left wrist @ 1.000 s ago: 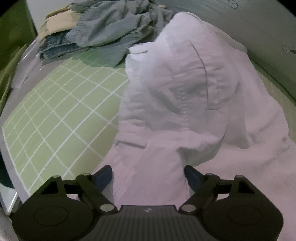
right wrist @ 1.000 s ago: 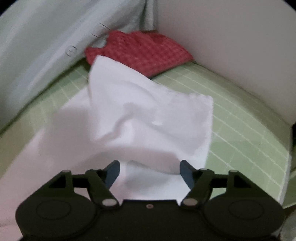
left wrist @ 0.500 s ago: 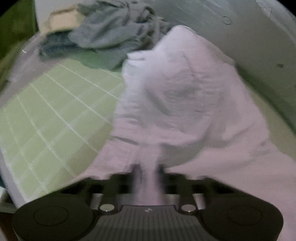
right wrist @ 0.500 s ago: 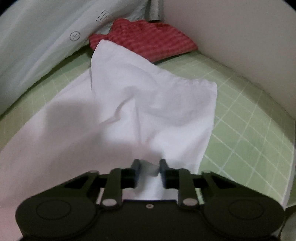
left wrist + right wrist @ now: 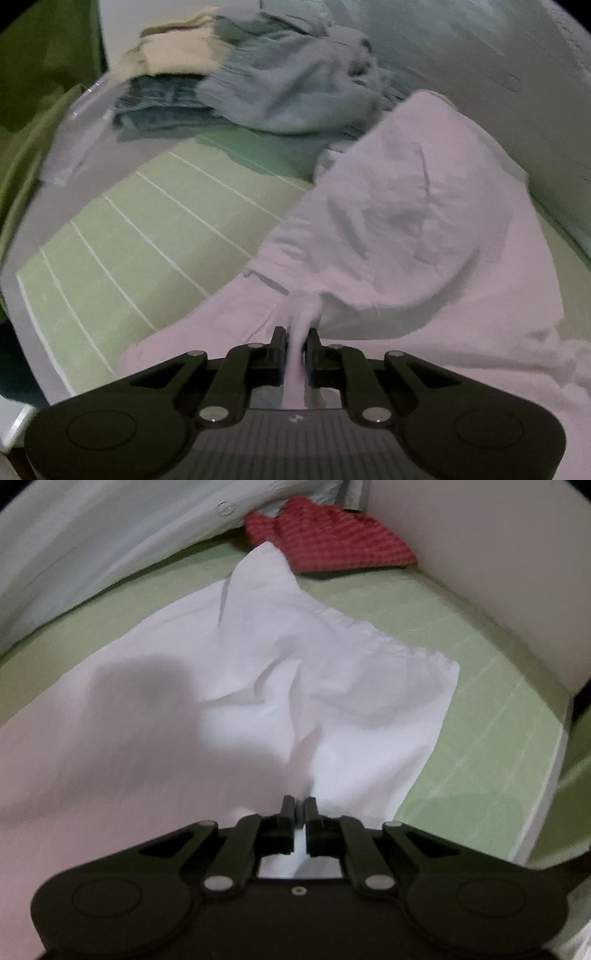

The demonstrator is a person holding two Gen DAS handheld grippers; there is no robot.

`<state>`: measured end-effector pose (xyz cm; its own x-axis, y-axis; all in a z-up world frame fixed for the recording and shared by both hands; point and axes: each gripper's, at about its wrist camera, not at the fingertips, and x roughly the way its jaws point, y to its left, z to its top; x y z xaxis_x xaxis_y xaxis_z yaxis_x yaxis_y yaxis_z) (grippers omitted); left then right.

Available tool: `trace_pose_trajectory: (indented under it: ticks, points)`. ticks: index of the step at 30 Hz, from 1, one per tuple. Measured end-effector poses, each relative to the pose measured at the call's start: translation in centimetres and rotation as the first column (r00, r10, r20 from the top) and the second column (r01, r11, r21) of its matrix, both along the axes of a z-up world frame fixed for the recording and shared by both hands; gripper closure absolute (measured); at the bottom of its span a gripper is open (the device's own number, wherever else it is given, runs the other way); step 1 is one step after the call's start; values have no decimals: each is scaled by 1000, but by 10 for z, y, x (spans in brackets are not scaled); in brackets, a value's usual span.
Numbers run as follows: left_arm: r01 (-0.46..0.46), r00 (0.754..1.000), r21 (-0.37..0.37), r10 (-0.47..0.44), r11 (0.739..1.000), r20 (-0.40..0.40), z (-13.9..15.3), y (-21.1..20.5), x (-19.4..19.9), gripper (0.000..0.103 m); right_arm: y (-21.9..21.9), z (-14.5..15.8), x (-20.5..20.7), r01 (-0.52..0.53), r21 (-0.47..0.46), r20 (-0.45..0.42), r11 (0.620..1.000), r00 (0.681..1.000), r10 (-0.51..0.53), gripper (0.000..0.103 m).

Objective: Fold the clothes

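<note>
A white garment lies rumpled on the green gridded mat. My left gripper is shut on a pinched ridge of its near edge, and the cloth rises in a hump beyond it. The same white garment shows in the right wrist view, spread flat on the mat with a gathered hem at the far right. My right gripper is shut on a fold of its near edge.
A pile of grey-blue, denim and beige clothes sits at the far left of the mat. A folded red checked cloth lies at the far right corner. A pale wall sheet runs behind. The mat's right edge drops off.
Both grippers went from wide open to shut on the white garment's near edge. The cloth now puckers up at each pair of fingers.
</note>
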<state>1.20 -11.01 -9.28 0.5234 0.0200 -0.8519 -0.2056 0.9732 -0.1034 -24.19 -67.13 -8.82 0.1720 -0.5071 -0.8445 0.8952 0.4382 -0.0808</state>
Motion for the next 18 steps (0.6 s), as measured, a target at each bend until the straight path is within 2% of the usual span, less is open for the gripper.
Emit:
trace_pose_trajectory:
  ticks: [3,4,6,7,8,10,13,18]
  points:
    - [9,1000,15,-9,1000,-18,6,19,12,88,23,3,9,-4,-2,-33,1000,999,4,94]
    - [15,1000,15,-15,1000,-22,11,21,14,84,31,4,12,-5,-2,-44,1000,999,5,90]
    - [56,998,40,-56,998,-7,25,17,18,80,40,7,17,8,6,-34,1000,999,-7,69]
    - [77,997,53,-77,996,0,32,15,19,70,41,11,17,27,12,-2,1000,1000,-27,61]
    - [102,994,71,-104,992,31,41,9,22,55,42,15,18,45,15,27,999,999,-46,56]
    - [137,985,104,-147,985,88,55,-3,31,34,43,18,23,69,9,52,998,996,-69,51]
    - [182,967,144,-203,973,152,71,-18,54,30,44,20,42,64,5,72,998,995,-65,47]
    - [122,974,132,-145,984,177,77,-14,101,30,47,23,78,42,6,97,999,994,-42,45]
